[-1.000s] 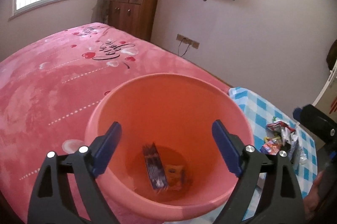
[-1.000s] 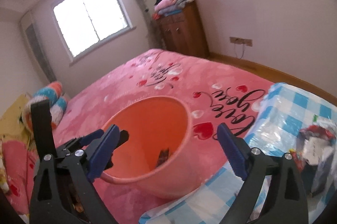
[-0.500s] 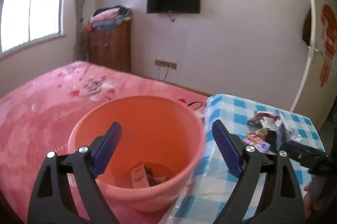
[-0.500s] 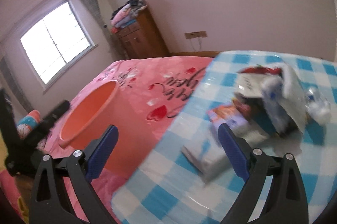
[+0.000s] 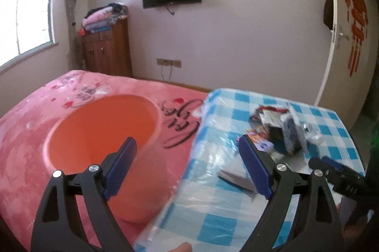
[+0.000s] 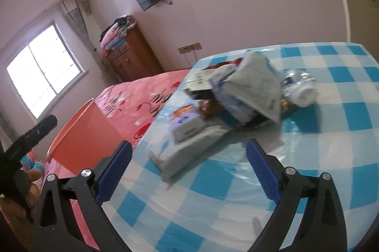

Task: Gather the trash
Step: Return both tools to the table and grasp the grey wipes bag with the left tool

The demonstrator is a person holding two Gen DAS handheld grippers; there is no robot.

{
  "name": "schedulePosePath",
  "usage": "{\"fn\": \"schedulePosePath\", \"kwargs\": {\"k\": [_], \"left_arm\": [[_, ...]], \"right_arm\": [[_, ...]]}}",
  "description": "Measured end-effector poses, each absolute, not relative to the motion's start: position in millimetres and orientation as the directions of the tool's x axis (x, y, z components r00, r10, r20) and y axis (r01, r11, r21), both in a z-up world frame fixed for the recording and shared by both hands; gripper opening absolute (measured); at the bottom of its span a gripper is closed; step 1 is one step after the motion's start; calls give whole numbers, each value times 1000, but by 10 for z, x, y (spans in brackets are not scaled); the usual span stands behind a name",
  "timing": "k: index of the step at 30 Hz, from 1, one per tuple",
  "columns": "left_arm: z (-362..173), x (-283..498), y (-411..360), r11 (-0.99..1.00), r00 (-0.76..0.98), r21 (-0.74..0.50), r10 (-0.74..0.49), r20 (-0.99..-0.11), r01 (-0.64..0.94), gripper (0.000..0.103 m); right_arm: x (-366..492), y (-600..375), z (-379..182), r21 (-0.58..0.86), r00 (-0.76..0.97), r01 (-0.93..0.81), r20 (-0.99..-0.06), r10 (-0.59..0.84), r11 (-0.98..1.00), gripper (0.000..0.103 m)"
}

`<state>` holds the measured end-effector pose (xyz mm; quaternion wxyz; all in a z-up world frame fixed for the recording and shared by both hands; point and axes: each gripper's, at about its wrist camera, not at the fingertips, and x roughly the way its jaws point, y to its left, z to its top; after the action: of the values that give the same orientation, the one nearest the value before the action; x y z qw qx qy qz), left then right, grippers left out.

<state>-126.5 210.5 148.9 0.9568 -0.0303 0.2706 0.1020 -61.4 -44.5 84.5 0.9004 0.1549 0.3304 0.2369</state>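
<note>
Both my grippers are wide open with nothing between the ribbed blue pads. The left gripper hangs over the gap between the smooth round orange plastic bucket, sitting on the fuzzy pink bedspread, and the glossy blue-and-white checkered tablecloth. The right gripper points at the trash pile at 12 o'clock: a flat grey packet nearest, a small lilac box on it, a crinkly white-grey bag, and a crushed clear plastic bottle at 1 o'clock. It's a bit blurry.
</note>
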Motion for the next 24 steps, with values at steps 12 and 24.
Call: {"fn": "schedulePosePath", "kwargs": {"k": [12, 24], "left_arm": [[1293, -937, 1602, 992, 786, -10, 93, -612, -125, 88], [1295, -306, 650, 994, 762, 78, -7, -648, 76, 88]], "right_arm": [[-484, -1111, 660, 494, 693, -225, -525, 494, 840, 96], [-281, -1832, 473, 562, 718, -32, -562, 410, 827, 96]]}}
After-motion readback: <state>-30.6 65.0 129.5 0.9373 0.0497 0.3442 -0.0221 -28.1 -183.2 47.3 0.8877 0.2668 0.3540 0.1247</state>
